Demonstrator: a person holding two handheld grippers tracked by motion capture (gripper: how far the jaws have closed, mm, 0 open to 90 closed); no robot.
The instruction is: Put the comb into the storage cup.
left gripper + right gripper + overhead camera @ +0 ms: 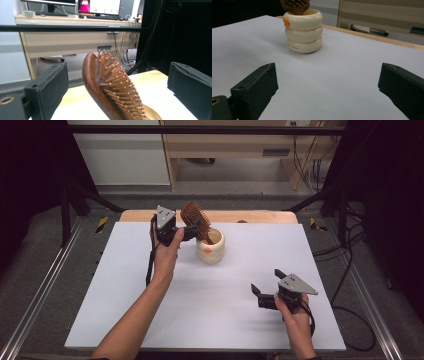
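Observation:
A brown wooden hairbrush (194, 217) stands handle-down in a cream ribbed cup (210, 247) at the back middle of the white board. My left gripper (191, 231) is at the brush head, just left of the cup. In the left gripper view the bristled brush (107, 85) rises between the two jaws, which stand wide apart and clear of it, so my left gripper (117, 82) is open. My right gripper (267, 281) rests open near the front right. The right gripper view looks past my right gripper (327, 85) to the cup (303, 31) and the brush (294, 6) above it.
The white board (150, 310) covers a wooden table whose far edge (250, 216) shows behind the cup. A black frame bar (75, 28) crosses ahead of the left gripper. Beyond stand a desk (75, 42) and hanging cables (307, 165).

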